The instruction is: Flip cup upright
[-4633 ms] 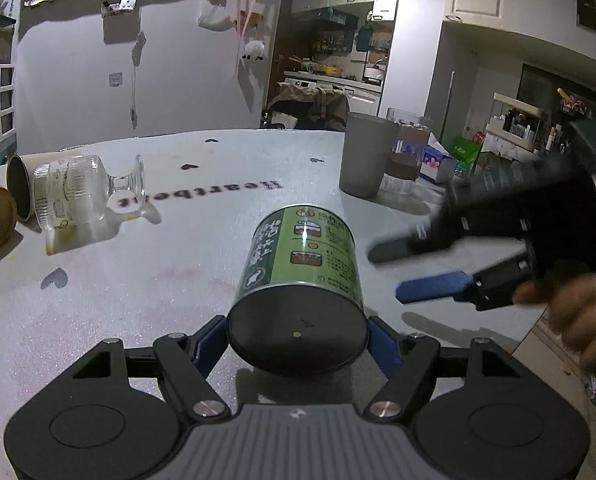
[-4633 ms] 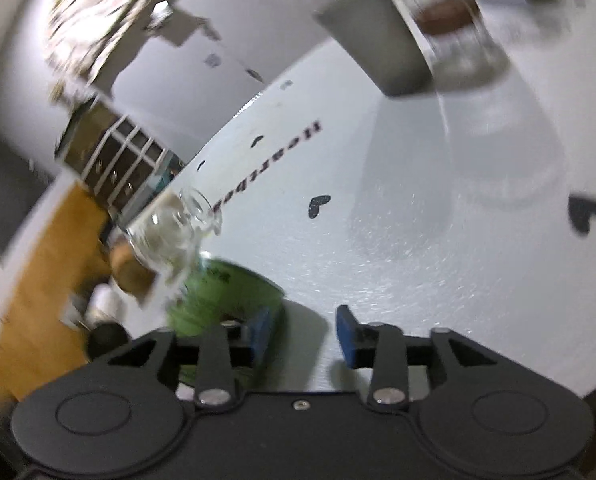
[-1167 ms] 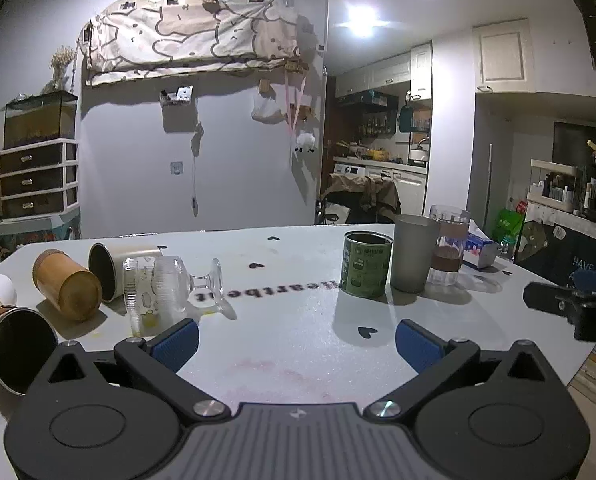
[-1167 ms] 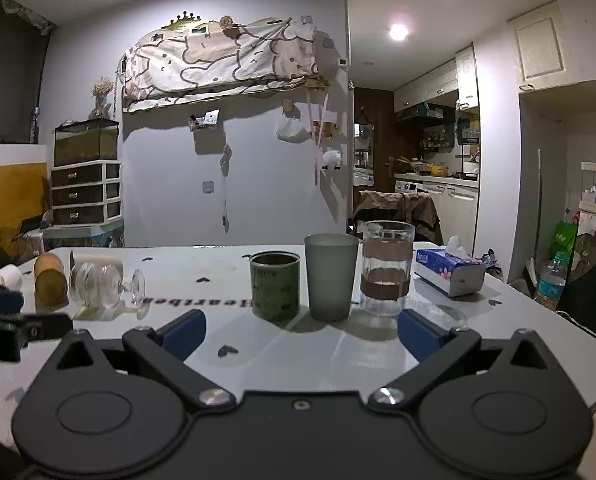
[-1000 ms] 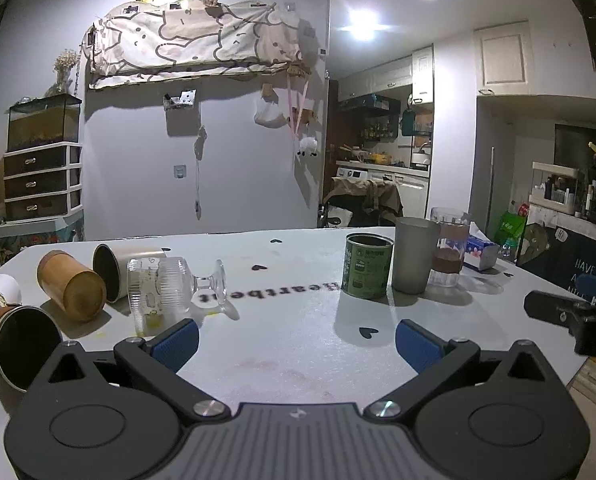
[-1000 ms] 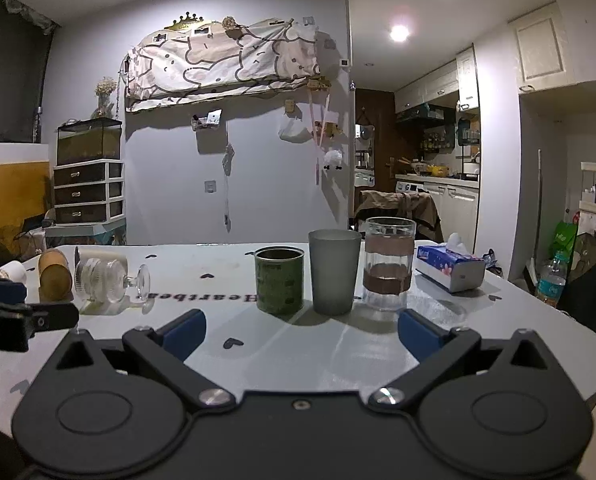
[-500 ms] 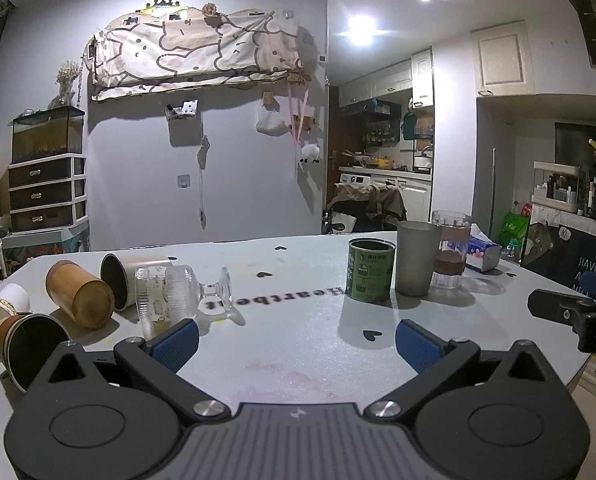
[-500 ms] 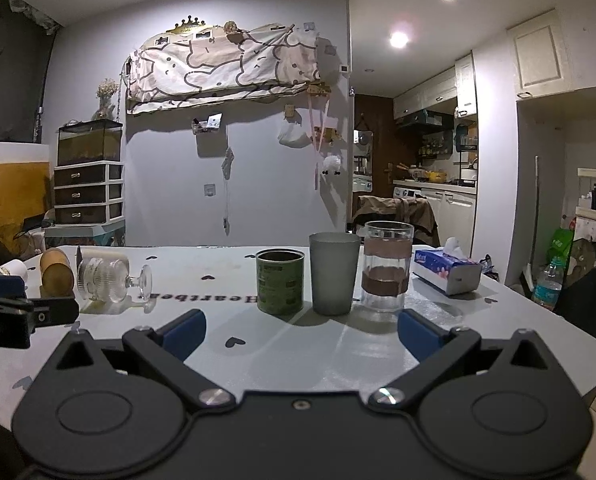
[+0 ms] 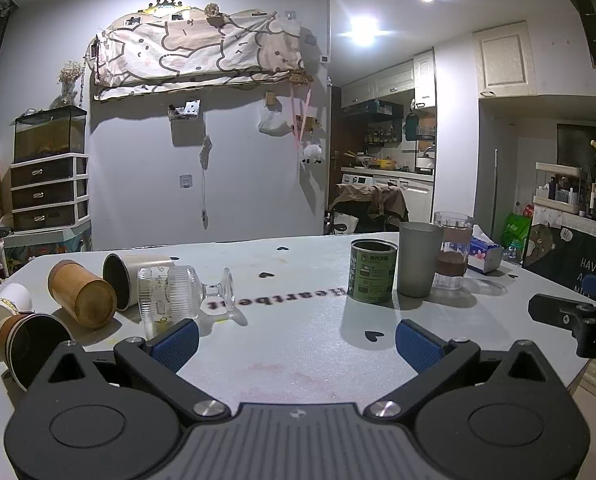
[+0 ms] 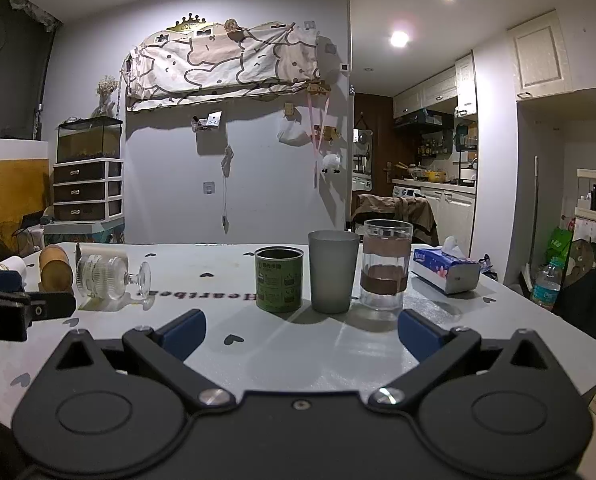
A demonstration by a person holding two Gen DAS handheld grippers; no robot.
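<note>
Left gripper (image 9: 296, 339) and right gripper (image 10: 301, 330) — both spread wide, holding nothing.

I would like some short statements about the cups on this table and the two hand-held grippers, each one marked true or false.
1. The green can stands upright. True.
2. The footed glass stands upright. False: it lies on its side.
3. The left hand-held gripper holds the green can. False: it is open and holds nothing.
4. The grey cup stands between the green can and the banded glass. True.
5. The right hand-held gripper is shut. False: it is open.
6. The wooden cup lies on its side. True.
</note>
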